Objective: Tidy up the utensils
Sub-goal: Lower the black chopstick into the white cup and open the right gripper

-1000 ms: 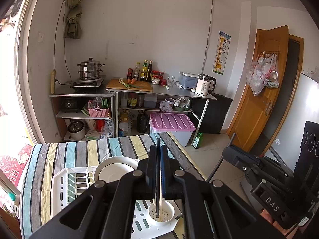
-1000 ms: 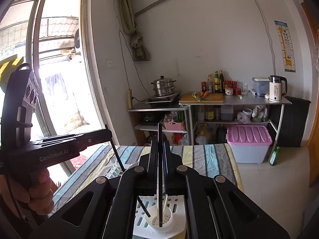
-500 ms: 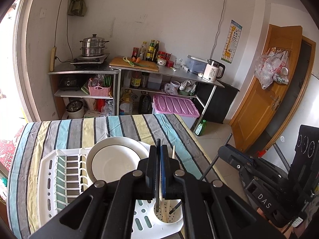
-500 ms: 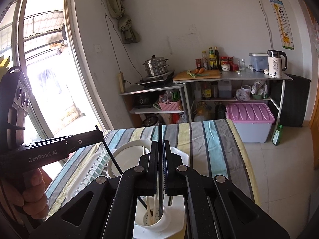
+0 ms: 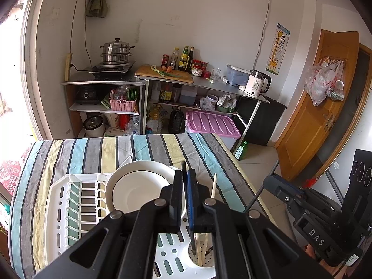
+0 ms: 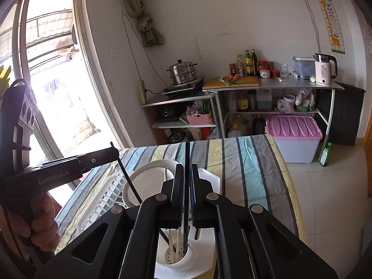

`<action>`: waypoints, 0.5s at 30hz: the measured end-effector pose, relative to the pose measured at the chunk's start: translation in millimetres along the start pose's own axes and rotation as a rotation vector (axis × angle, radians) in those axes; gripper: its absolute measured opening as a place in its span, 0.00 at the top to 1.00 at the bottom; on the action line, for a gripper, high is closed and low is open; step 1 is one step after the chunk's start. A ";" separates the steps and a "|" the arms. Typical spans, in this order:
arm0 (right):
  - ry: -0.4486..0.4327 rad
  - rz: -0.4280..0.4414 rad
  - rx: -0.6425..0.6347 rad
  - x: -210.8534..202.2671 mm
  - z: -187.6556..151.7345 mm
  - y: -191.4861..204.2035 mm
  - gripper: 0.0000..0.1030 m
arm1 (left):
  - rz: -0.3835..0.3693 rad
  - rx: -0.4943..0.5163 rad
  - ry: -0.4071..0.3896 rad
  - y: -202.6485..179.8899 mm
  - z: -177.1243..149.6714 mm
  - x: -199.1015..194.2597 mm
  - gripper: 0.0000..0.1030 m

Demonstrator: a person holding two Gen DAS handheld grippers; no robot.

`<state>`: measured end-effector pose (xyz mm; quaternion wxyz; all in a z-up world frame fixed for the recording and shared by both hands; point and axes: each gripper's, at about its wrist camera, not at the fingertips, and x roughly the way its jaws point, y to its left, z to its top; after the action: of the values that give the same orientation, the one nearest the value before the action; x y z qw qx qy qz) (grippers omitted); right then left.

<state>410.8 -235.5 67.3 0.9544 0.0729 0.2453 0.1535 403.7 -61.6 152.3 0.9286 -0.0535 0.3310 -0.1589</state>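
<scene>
A white round utensil cup (image 5: 201,259) (image 6: 179,255) sits at the corner of a white dish rack (image 5: 69,211) (image 6: 102,207) on the striped table. It holds pale wooden chopsticks (image 5: 212,187) (image 6: 173,248). My left gripper (image 5: 186,179) is shut on a black chopstick (image 5: 184,166) whose lower end reaches into the cup. My right gripper (image 6: 186,174) is shut on another black chopstick (image 6: 187,153), its tip down in the cup. Each gripper shows in the other's view, the right one (image 5: 309,211) and the left one (image 6: 69,167), each with a black stick.
A white plate (image 5: 139,188) (image 6: 151,181) stands in the rack next to the cup. The striped tablecloth (image 5: 139,146) (image 6: 251,162) ends close on the right. Behind are metal shelves with pots (image 5: 115,51), bottles, a kettle (image 5: 257,83) and a pink-lidded bin (image 5: 211,124).
Both grippers have tilted down and come lower toward the cup. The black chopsticks now reach into it, and more of the table and rack shows.
</scene>
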 end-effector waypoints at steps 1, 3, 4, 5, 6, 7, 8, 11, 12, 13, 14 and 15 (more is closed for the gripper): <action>0.001 -0.003 -0.002 -0.5 -0.1 0.1 0.95 | -0.005 0.000 -0.001 0.8 -0.3 -0.2 0.96; 0.001 -0.008 -0.001 -1.1 -0.2 -0.7 0.91 | -0.016 -0.001 0.002 1.7 -1.2 -1.2 0.95; -0.002 -0.004 0.002 -2.3 -0.4 -1.2 0.87 | -0.018 -0.001 0.001 2.0 -1.9 -2.3 0.93; -0.006 -0.005 0.006 -4.2 -0.9 -1.7 0.86 | -0.017 -0.001 -0.003 2.5 -3.5 -4.0 0.88; -0.009 -0.006 0.006 -5.9 -1.3 -2.1 0.86 | -0.019 -0.002 -0.006 2.8 -4.9 -5.5 0.85; -0.010 -0.006 0.006 -7.0 -1.9 -2.6 0.86 | -0.022 -0.002 -0.009 3.2 -6.2 -7.1 0.82; -0.009 -0.007 0.008 -8.8 -3.0 -3.1 0.86 | -0.023 0.001 -0.009 3.2 -7.8 -8.4 0.82; -0.012 -0.002 0.009 -16.2 -7.8 -4.0 0.86 | -0.017 0.015 -0.008 2.2 -14.7 -12.9 0.82; -0.013 0.000 0.007 -19.7 -9.9 -3.9 0.86 | -0.018 0.021 -0.009 2.3 -18.2 -15.1 0.82; -0.015 0.003 0.005 -23.2 -11.9 -3.3 0.86 | -0.016 0.023 -0.010 2.4 -21.2 -17.3 0.82; -0.019 0.006 0.003 -27.9 -14.8 -2.4 0.86 | -0.015 0.022 -0.010 3.2 -25.0 -20.3 0.82; -0.020 0.008 0.000 -32.9 -18.1 -0.8 0.86 | -0.017 0.021 -0.013 3.6 -29.6 -24.0 0.82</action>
<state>374.8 -245.9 66.1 0.9562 0.0753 0.2354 0.1565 368.4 -50.1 142.9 0.9298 -0.0477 0.3229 -0.1701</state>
